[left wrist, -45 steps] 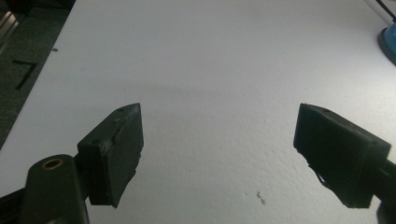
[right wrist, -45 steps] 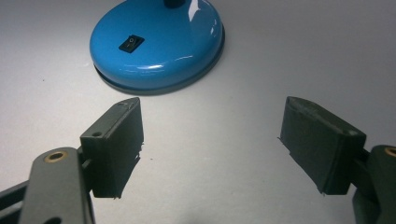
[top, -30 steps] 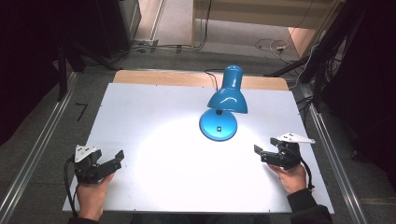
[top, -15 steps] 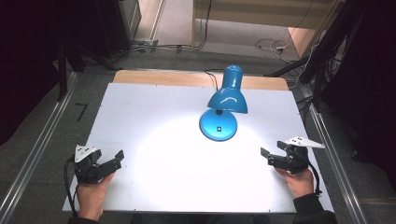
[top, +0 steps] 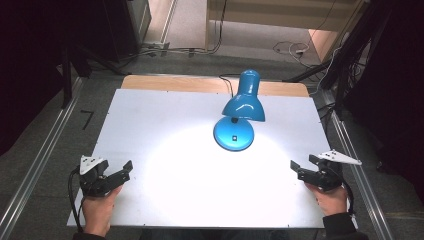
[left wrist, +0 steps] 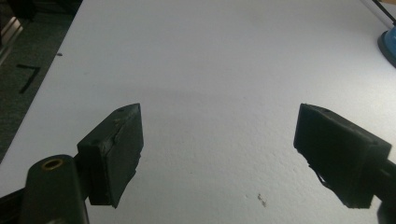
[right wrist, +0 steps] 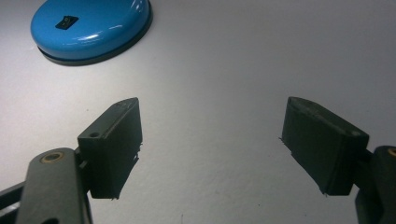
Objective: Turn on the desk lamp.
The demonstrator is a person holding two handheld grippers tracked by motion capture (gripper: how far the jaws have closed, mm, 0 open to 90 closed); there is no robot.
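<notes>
Glossy blue enamelled lamp base (right wrist: 91,29) on a matt, finely grained white tabletop (right wrist: 224,60).

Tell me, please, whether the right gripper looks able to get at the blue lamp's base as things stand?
Probably yes: the right gripper is open, and bare table lies between it and the lamp base.

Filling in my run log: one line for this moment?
lamp: lit, upright, untouched | left gripper: open, empty | right gripper: open, empty | table
</notes>
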